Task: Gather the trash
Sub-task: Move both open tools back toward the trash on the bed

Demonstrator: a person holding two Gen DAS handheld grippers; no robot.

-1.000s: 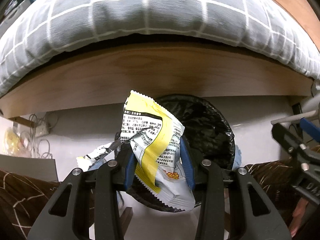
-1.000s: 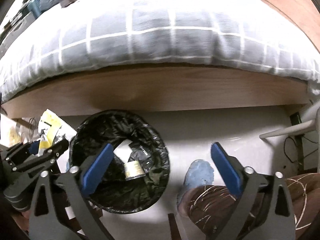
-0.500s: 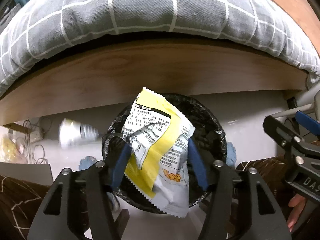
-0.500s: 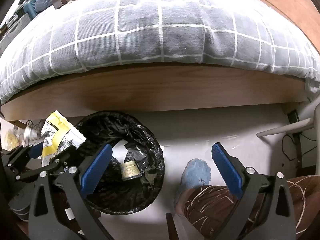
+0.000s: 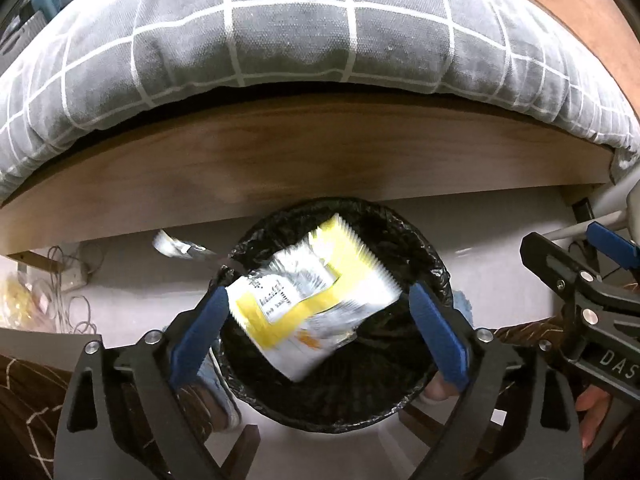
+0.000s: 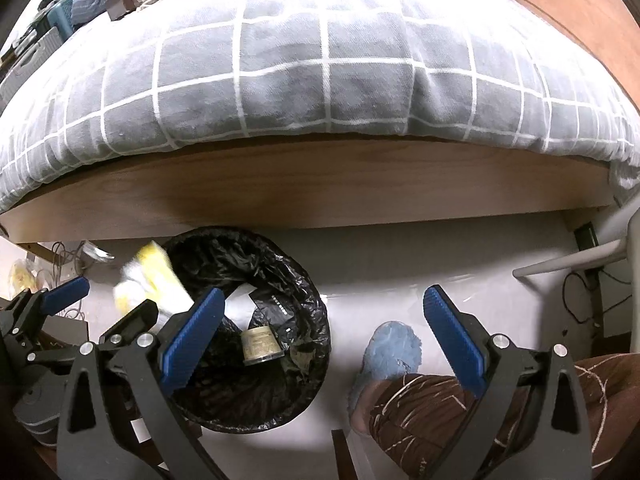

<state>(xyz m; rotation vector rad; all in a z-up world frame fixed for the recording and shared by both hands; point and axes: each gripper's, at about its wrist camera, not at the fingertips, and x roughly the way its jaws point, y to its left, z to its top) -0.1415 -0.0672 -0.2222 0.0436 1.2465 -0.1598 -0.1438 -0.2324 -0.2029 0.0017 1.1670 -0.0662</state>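
Observation:
A yellow, white and silver snack wrapper point(image 5: 312, 300) hangs blurred over the mouth of the black-lined trash bin point(image 5: 434, 268). It lies between the blue pads of my left gripper point(image 5: 318, 292), whose jaws are opening; neither pad presses on it. From the right wrist view the same wrapper point(image 6: 152, 280) shows at the bin's point(image 6: 292, 272) left rim, above the left gripper point(image 6: 102, 304). My right gripper point(image 6: 322, 296) stands open with nothing in it, to the right of the bin. A small can point(image 6: 260, 346) and dark scraps lie inside the bin.
A bed with a grey checked quilt point(image 5: 320, 32) and wooden side board point(image 5: 320, 160) runs behind the bin. A silver scrap point(image 5: 176, 246) and cables point(image 5: 60, 280) lie on the floor at left. A blue slipper point(image 6: 394, 346) and a person's leg in brown patterned trousers point(image 6: 424, 412) are at right.
The left jaws spread wide and let go of the wrapper, which tipped from upright to flat over the bin. The right gripper kept still.

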